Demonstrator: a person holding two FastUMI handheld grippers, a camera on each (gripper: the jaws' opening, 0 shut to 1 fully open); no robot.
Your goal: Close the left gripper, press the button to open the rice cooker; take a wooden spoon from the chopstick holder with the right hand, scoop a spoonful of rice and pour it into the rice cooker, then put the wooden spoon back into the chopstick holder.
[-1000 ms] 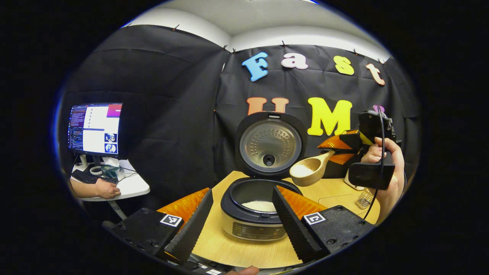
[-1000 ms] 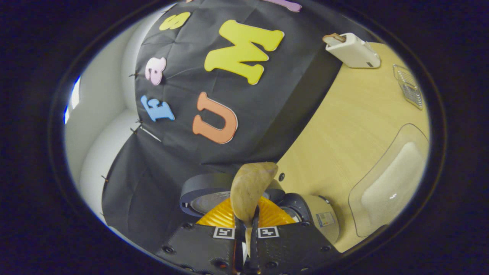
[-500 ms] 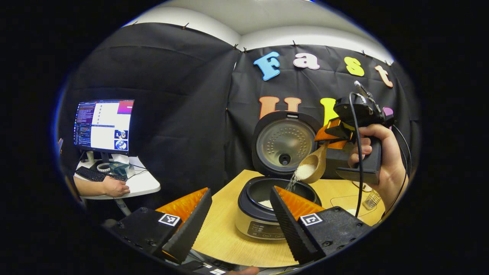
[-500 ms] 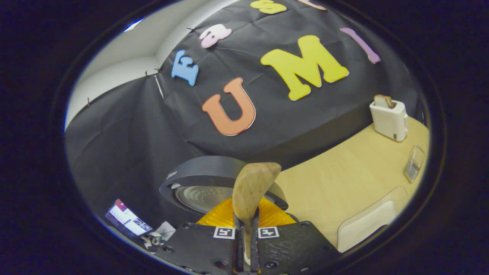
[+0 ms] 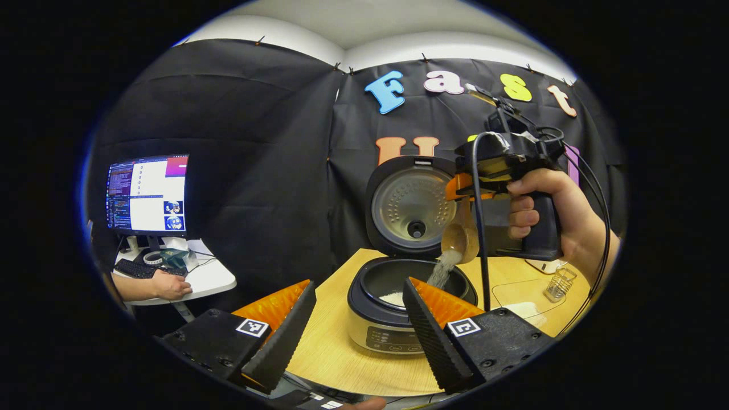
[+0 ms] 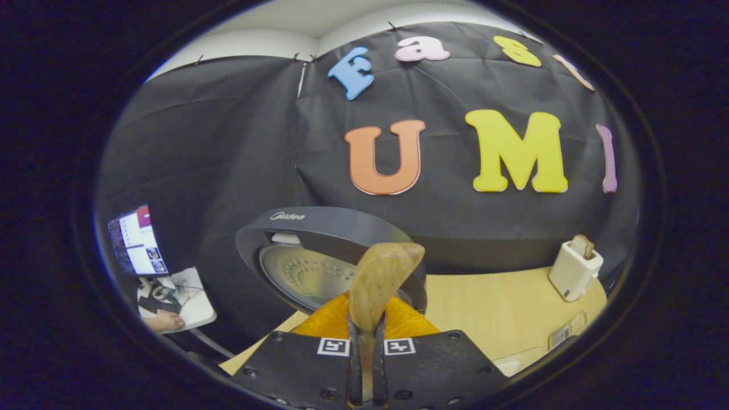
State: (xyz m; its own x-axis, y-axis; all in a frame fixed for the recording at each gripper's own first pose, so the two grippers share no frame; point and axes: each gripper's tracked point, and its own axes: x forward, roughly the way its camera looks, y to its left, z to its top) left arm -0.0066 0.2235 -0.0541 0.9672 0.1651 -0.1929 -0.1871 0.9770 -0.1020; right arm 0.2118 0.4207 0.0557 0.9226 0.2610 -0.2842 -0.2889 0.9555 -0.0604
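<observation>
The pale wooden surface (image 5: 330, 353) lay ahead of and below the left claw (image 5: 356, 319), carrying everything in the booth. On it, straight ahead between that claw's two spread fingers, stood the round dark-rimmed rice cooker (image 5: 393, 319) with its grey lid (image 5: 413, 208) swung upright behind the pot; a small heap of white rice (image 5: 393, 297) sat inside. The left claw's fingers were well apart and held nothing.

Above and to the right of the cooker's pot, a hand (image 5: 561, 213) gripped the right claw (image 5: 464, 191), which pointed downward over the opening. That claw was clamped on the handle of the light wooden spoon (image 5: 460, 239), whose bowl was tipped so that a stream of rice fell from it into the pot. In the right gripper view the right claw (image 6: 364, 364) showed its fingers pressed together on the spoon (image 6: 379, 285), the bowl rising just ahead of them, with the cooker's lid (image 6: 319, 256) directly behind it.

Farther right of the right claw, on the surface, stood a small white toaster (image 6: 574, 267). Near the surface's right edge, beyond the hand, sat a small wire holder (image 5: 557, 283). Far to the left of the left claw, a lit monitor (image 5: 147, 193) stood on a white side desk (image 5: 199, 279), where a person's hand (image 5: 168, 285) rested by a keyboard.
</observation>
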